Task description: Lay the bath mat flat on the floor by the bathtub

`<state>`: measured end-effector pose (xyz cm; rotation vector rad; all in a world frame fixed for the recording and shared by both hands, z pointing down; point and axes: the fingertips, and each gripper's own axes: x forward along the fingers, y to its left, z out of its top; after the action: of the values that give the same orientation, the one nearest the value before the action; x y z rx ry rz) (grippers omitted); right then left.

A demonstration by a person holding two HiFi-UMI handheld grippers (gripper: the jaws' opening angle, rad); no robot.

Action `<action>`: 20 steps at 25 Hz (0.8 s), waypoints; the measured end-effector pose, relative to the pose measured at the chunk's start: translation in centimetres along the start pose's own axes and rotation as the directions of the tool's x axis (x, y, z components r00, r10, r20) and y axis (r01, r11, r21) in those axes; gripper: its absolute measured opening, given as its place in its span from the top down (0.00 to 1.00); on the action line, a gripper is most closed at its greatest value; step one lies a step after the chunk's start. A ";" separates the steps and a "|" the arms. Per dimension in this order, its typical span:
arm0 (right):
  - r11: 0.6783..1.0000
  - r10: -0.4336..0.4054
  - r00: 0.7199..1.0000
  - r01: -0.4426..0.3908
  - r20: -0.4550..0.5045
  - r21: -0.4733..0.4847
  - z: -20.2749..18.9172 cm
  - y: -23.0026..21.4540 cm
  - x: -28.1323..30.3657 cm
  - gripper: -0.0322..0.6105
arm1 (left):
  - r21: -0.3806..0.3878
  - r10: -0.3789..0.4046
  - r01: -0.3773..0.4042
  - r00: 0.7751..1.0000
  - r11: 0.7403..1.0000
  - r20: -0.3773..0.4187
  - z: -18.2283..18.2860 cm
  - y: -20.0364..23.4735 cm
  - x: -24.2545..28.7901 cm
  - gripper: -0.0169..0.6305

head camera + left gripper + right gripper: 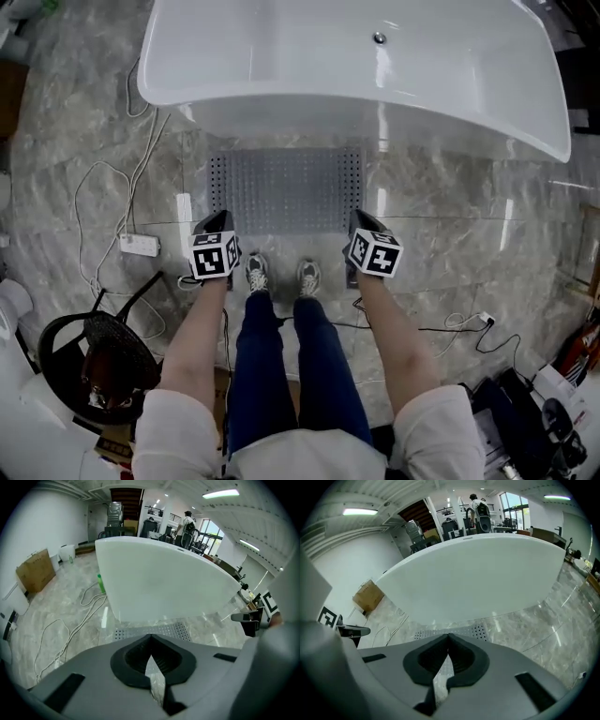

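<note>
The bath mat, grey and full of small holes, lies spread on the marble floor against the white bathtub. My left gripper hangs over the mat's near left corner and my right gripper over its near right corner. In the left gripper view the jaws meet at their tips, and the mat shows flat beyond them and through the slit beneath. The right gripper looks the same, tips together, with the mat ahead below the tub wall. I see nothing pinched in either.
My shoes stand at the mat's near edge. A power strip and white cables lie to the left, a black chair behind them. More cables run on the right. A cardboard box leans against the left wall.
</note>
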<state>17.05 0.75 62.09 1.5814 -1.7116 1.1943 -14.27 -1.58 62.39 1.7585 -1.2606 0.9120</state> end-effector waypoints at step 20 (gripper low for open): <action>0.985 0.164 0.969 -0.151 0.185 -0.084 7.0 10.9 -22.8 0.90 | -0.006 -0.111 0.116 0.962 0.993 0.252 6.5 -8.3 -24.7 0.93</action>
<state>12.09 5.55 36.81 1.5867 -2.0126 1.0717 -11.76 4.42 36.34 1.9543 -1.3055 0.6230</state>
